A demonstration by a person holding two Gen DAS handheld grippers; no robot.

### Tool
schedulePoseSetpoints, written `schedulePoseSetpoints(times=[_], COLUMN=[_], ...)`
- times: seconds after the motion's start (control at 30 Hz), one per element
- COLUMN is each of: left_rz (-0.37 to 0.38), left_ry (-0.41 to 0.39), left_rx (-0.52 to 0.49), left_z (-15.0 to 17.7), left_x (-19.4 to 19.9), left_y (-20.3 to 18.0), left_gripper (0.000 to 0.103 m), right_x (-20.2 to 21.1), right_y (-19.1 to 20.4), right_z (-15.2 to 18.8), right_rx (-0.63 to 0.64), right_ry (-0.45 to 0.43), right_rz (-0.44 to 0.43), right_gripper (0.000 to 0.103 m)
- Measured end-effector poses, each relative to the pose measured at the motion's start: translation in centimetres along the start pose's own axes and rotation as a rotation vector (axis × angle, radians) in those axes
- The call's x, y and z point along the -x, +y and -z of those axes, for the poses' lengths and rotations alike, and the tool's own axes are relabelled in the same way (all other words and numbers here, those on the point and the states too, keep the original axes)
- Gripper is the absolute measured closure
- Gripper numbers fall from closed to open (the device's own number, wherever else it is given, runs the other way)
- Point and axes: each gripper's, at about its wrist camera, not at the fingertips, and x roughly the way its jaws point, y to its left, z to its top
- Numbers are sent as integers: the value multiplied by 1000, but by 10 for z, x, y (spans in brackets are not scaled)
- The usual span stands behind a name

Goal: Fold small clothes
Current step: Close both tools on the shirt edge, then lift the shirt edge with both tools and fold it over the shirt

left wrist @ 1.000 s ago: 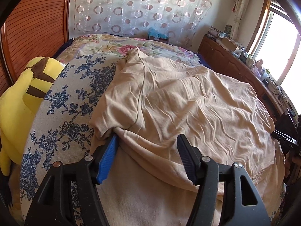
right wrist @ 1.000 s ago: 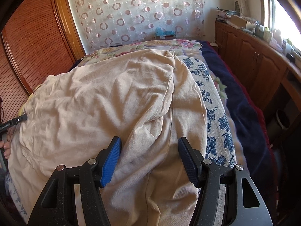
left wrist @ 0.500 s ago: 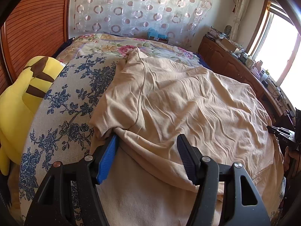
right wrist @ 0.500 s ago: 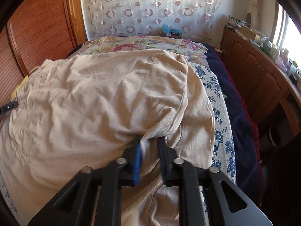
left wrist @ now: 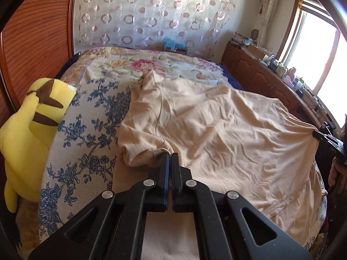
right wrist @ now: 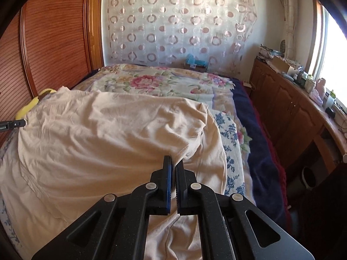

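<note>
A beige garment (left wrist: pixel 216 134) lies spread over the bed, folded over itself along its near edge. My left gripper (left wrist: pixel 170 156) is shut on the folded fabric edge at the garment's left side. My right gripper (right wrist: pixel 173 159) is shut on the fold at the garment's (right wrist: pixel 112 134) right side, and shows far right in the left wrist view (left wrist: pixel 321 135). The left gripper's tip shows at the far left of the right wrist view (right wrist: pixel 13 124). The fabric is lifted and stretched between the two.
The bed has a blue-flowered cover (left wrist: pixel 86 134) and a pink-flowered quilt (right wrist: pixel 156 84) behind. A yellow plush toy (left wrist: pixel 28 134) lies at the left edge by the wooden headboard (left wrist: pixel 36 30). A wooden cabinet (right wrist: pixel 288 112) with clutter runs along the right under the window.
Both grippers went from open to shut on the garment's fold, the right first, then the left. The near fold has been raised and drawn taut between them.
</note>
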Motion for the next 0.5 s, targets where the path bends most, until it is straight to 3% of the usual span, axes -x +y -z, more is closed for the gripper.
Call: schedulePoseSetpoints(times=[0.33,0.5], left_rz=[49,88], left_ry=[-120,-165], left_rx=[-47,-32], left_z=[-2,11], left_x=[56,84], left_y=[-20,-19], left_gripper=[101,101], right_x=[43,73], right_y=[7,4], right_z=[9,33], right_rx=[13,18], right_ry=[-78,-100], right_rz=[-14,-18], right_gripper=[101,101])
